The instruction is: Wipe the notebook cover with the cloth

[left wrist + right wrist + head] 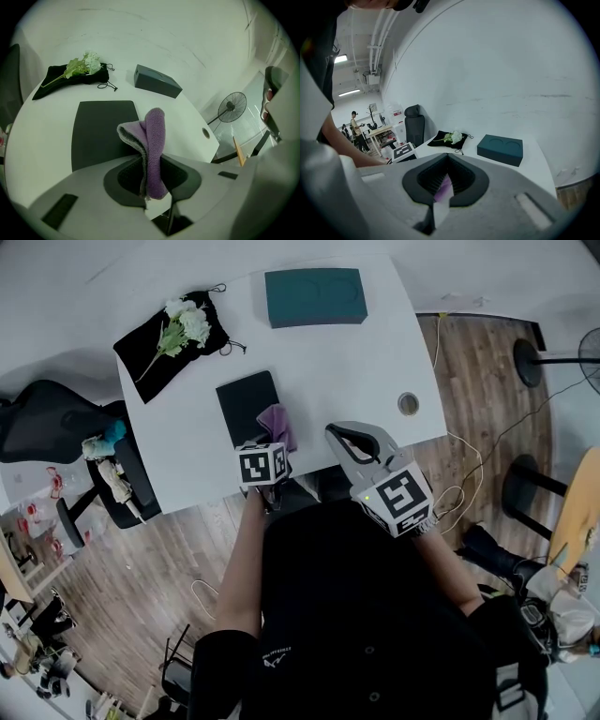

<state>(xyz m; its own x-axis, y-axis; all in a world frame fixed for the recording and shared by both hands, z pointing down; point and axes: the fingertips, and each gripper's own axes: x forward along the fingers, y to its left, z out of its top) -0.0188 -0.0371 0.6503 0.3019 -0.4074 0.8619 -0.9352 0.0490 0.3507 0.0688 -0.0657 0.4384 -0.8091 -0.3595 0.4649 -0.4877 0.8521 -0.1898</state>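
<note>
The black notebook lies flat on the white table, near its front edge. My left gripper is shut on the purple cloth, which hangs over the notebook's right front corner. In the left gripper view the folded cloth sticks up from between the jaws of my left gripper, with the notebook just beyond. My right gripper hovers over the table's front edge to the right of the cloth. Its jaws meet at the tips with nothing held, as the right gripper view shows.
A teal box sits at the table's far side. A black pouch with white flowers lies at the far left corner. A small round ring rests near the right edge. A black office chair stands left of the table.
</note>
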